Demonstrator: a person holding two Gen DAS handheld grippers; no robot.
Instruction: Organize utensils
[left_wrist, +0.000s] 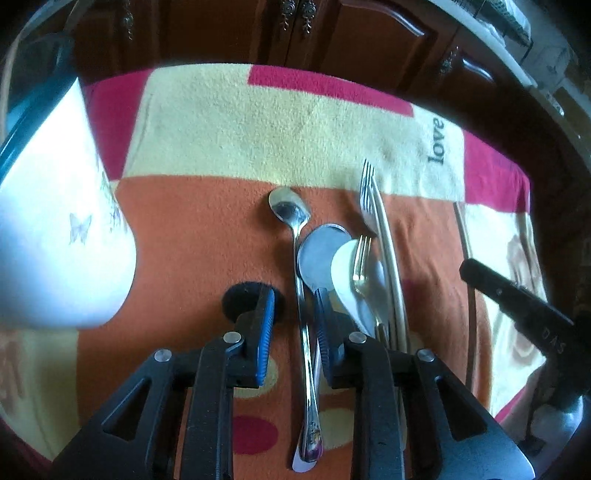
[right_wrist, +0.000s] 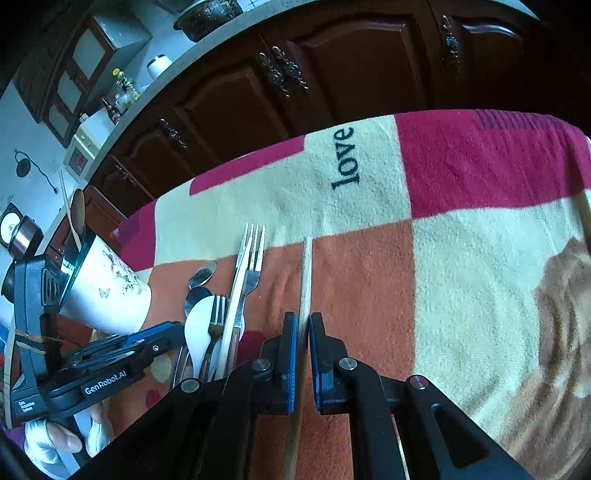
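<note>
Several utensils lie on the patchwork cloth: a steel spoon (left_wrist: 295, 236), a wider spoon (left_wrist: 319, 254), a white spoon (left_wrist: 349, 273), a small fork (left_wrist: 360, 258), a long fork (left_wrist: 367, 195) and a pale chopstick (left_wrist: 388, 258). My left gripper (left_wrist: 295, 314) is open, its jaws on either side of the steel spoon's handle. My right gripper (right_wrist: 303, 332) is shut on another pale chopstick (right_wrist: 306, 280), which points away over the cloth. A white butterfly-print holder (right_wrist: 107, 291) stands at the left with a wooden spoon (right_wrist: 77, 218) in it.
The holder also fills the left of the left wrist view (left_wrist: 55, 221). Dark wooden cabinets (right_wrist: 332, 66) stand beyond the table's far edge. The left gripper's body (right_wrist: 92, 369) lies close to the left of my right gripper.
</note>
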